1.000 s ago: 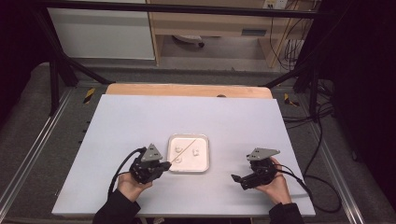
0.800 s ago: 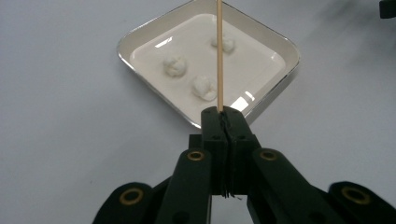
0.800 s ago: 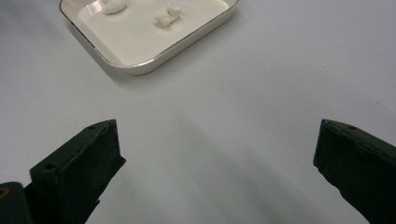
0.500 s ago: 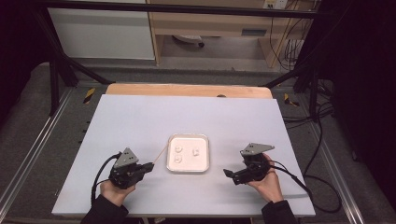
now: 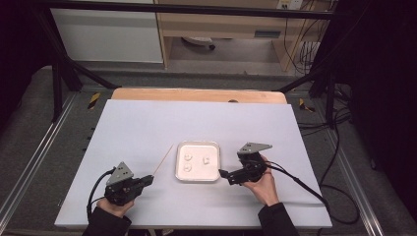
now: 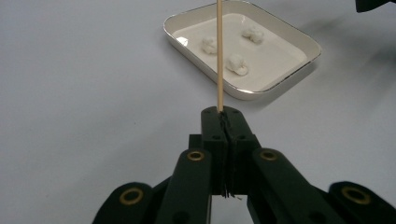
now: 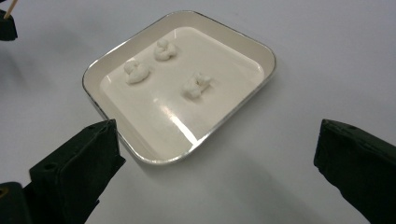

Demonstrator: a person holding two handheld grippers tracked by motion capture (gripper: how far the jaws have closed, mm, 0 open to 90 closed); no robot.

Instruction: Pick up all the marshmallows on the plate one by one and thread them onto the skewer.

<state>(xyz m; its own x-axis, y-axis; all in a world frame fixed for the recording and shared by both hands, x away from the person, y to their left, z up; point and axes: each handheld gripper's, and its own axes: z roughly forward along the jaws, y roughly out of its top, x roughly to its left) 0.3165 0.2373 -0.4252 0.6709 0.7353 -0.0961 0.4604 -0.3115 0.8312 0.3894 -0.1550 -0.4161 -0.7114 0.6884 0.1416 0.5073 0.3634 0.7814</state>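
White tray (image 5: 197, 175) holds three pale lumps (image 7: 196, 85); left gripper (image 6: 223, 114) clamps skewer (image 6: 219, 56).

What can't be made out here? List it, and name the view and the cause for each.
- What the three white lumps in the tray are: too small in the high view, soft in both gripper views.
- Far tip of the wooden stick: cut off by the top edge of the left gripper view.
- Fingertips of the right gripper: its fingers are cut off by the edges of the right gripper view.
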